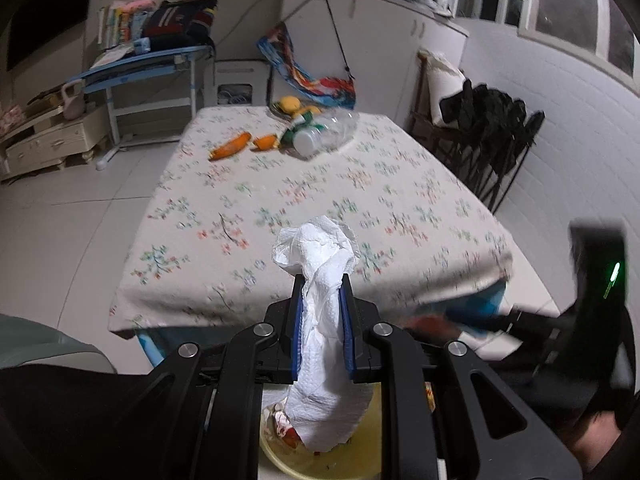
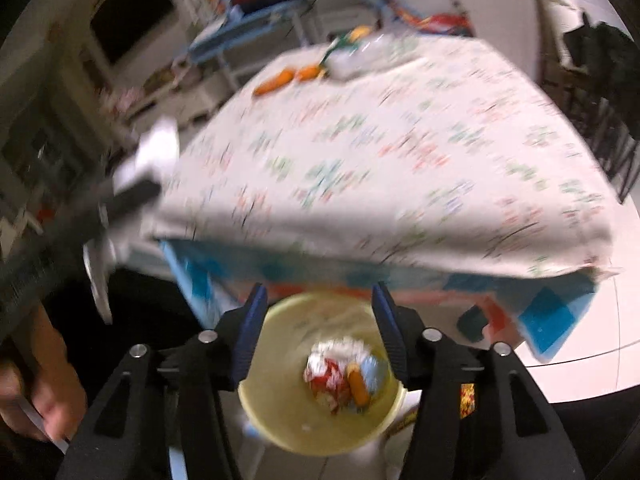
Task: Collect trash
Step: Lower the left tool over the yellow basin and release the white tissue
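Crumpled white tissue [image 1: 326,300] pinched between left fingers [image 1: 347,316] above yellow bin [image 2: 280,420], right fingers [image 2: 388,332] spread wide, holding nothing

Layout, everything referenced to the square table under the floral cloth [image 1: 320,200]

Round pale-yellow plastic bin [image 2: 280,408] sits below the table's near edge, with crumpled wrappers and a small carrot piece [image 2: 357,388] in it. Crumpled white paper towel [image 1: 320,264] is at the near edge, over the bin, between the left gripper [image 1: 323,292] pads. Right gripper [image 2: 320,312] is over the bin too, jaws apart. At the table's far end: long orange carrot [image 1: 232,146], short carrot stub [image 1: 265,142] to its right, then the clear plastic bottle [image 1: 326,132] on its side. Blue-framed desk [image 1: 148,66] lies beyond the far-left corner, dark wooden chair [image 1: 472,120] off the right side.
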`<state>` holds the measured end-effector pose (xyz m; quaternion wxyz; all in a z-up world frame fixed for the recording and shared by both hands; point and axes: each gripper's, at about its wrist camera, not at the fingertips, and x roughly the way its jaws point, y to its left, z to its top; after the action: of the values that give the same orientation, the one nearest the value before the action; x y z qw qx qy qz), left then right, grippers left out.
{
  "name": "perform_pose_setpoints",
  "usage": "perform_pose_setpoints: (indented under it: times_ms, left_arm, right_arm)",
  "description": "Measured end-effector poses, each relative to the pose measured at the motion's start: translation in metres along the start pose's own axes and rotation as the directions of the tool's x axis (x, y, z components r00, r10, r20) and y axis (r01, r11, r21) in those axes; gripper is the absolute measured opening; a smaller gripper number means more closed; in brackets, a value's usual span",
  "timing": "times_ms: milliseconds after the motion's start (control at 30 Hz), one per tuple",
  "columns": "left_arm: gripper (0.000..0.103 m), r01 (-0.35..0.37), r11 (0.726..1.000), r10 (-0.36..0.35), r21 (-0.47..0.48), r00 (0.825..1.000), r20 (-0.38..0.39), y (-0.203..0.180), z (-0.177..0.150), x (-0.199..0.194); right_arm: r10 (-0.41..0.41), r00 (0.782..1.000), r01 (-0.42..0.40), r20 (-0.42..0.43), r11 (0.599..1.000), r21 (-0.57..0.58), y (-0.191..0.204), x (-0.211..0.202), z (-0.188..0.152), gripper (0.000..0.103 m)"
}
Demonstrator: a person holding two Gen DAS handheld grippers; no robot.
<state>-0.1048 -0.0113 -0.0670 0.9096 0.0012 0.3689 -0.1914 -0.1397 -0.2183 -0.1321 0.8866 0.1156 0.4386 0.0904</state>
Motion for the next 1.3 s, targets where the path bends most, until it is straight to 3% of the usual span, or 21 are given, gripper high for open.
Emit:
perform_pose_setpoints:
  times_ms: [233, 600, 700, 833, 1300]
  left_arm:
    - [0.016, 0.023, 0.999, -0.019, 0.045, 0.997, -0.073, -0.015, -0.019, 0.01]
    - [0.017, 0.067, 0.987, -0.037, 0.144, 0.979, -0.202, -0.039, -0.045, 0.029]
    - [0.023, 0.068, 0.985, -0.032, 0.156, 0.975, -0.219, -0.042, -0.048, 0.031]
    - [0.042, 0.052, 0.985, -0.016, 0.162, 0.976, -0.218, -0.044, -0.049, 0.03]
    - [0.072, -0.022, 0.989, 0.043, 0.145, 0.99, -0.138, -0.035, -0.039, 0.022]
  right_arm:
    - [-0.036, 0.993, 0.029, 0.113, 0.998, 0.061, -0.013, -0.02, 0.007, 0.064]
    - [-0.038, 0.99, 0.027, 0.135, 0.996, 0.086, -0.019, -0.023, 0.008, 0.066]
    - [-0.037, 0.99, 0.026, 0.135, 0.996, 0.089, -0.019, -0.024, 0.007, 0.067]
    - [-0.037, 0.99, 0.025, 0.135, 0.995, 0.093, -0.02, -0.025, 0.007, 0.067]
    - [-0.06, 0.986, 0.044, 0.153, 0.993, 0.109, -0.026, -0.028, 0.009, 0.075]
